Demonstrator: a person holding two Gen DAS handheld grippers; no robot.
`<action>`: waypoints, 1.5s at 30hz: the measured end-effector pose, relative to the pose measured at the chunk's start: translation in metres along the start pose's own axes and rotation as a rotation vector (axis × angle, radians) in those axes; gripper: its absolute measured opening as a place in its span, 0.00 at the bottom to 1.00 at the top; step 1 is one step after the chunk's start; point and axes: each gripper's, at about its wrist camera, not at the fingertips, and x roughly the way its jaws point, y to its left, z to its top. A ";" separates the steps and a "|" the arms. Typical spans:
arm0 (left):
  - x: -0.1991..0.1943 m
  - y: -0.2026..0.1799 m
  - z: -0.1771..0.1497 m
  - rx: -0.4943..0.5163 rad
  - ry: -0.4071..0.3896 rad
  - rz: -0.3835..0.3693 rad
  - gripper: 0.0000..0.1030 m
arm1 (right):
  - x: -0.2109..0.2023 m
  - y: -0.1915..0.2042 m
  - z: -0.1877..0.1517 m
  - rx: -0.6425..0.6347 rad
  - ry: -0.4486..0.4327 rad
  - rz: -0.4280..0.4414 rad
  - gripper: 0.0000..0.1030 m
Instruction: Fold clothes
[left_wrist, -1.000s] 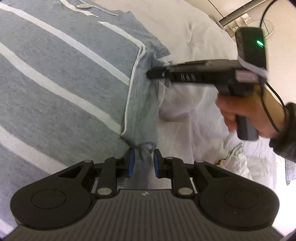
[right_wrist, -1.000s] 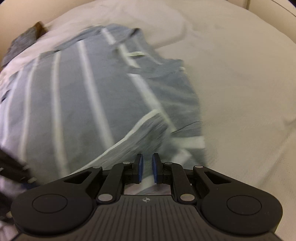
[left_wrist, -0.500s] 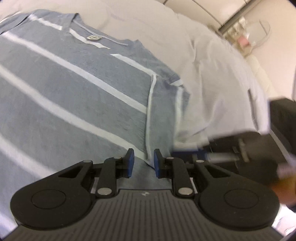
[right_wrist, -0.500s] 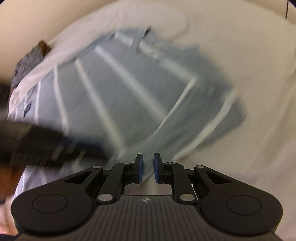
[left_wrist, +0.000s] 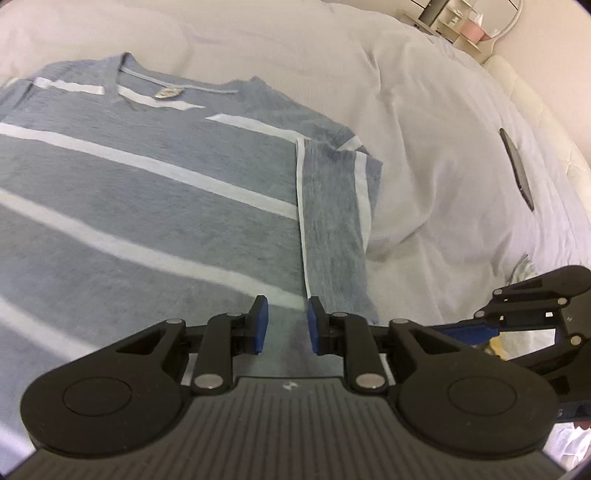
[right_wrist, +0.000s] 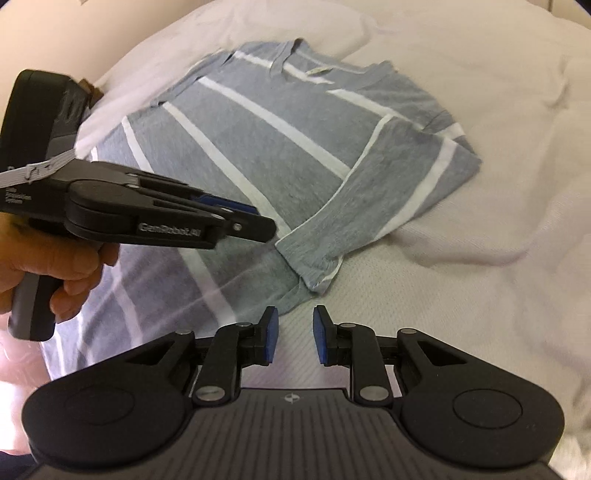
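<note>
Both pairs of jaws stand apart and empty, left gripper (left_wrist: 284, 325) hovering over the shirt's lower edge and right gripper (right_wrist: 294, 341) over bare bed sheet (right_wrist: 480, 258), likely between grasps. The grey white-striped T-shirt (right_wrist: 266, 140) lies flat at frame centre, its sleeve (right_wrist: 388, 195) folded inward.

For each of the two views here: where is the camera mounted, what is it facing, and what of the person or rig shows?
Left wrist: sits on the left gripper, looks along its fingers over the striped shirt; right gripper enters at the right edge.
Right wrist: sits on the right gripper, faces the shirt's folded sleeve on the bed; the left hand holds the left gripper.
Shared: the shirt, collar far.
</note>
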 end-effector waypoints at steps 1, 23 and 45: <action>-0.008 -0.001 -0.003 -0.001 0.002 0.007 0.19 | -0.006 0.003 -0.003 0.007 -0.002 -0.004 0.31; -0.226 0.059 -0.136 0.065 0.052 0.419 0.92 | -0.097 0.113 -0.047 -0.095 -0.066 0.039 0.48; -0.261 0.283 -0.236 1.355 0.164 0.311 0.58 | -0.029 0.305 -0.059 0.241 -0.050 -0.214 0.52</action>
